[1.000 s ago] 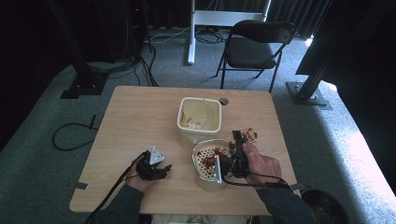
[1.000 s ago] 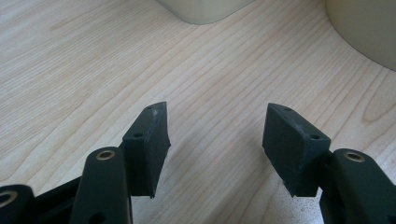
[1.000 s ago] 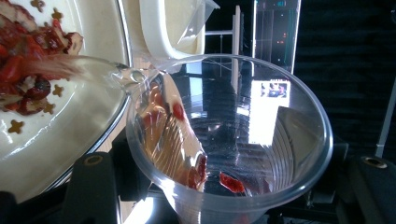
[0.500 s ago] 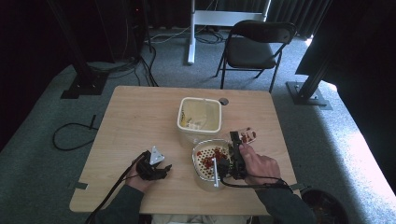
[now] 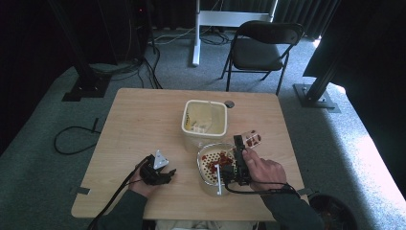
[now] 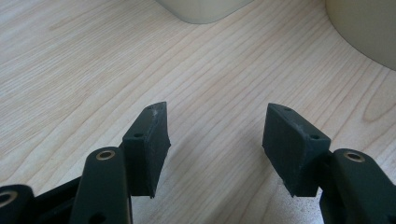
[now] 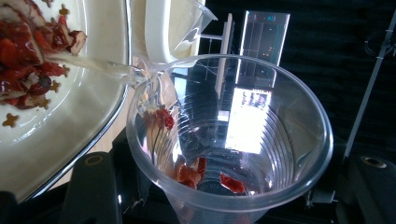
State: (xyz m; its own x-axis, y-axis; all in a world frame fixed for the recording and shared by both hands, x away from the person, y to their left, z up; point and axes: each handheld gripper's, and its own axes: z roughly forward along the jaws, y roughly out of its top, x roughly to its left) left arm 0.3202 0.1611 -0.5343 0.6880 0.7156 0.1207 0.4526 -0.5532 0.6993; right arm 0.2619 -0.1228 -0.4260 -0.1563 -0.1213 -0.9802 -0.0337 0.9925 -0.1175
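No writing shows. The right tool [image 5: 242, 143] grips a tipped clear cup [image 7: 229, 140] over the bowl [image 5: 203, 170]. The left tool [image 6: 215, 140] rests open on bare surface [image 5: 143, 120].

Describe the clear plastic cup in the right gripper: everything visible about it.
The clear plastic cup is thin, see-through and ribbed with fine rings around its wall. It is tipped on its side, its rim at the edge of the round strainer bowl. A few red pieces cling inside near its bottom and wall; most of the red bits already lie in the bowl. The right gripper is shut on it, jaws either side of its wall.
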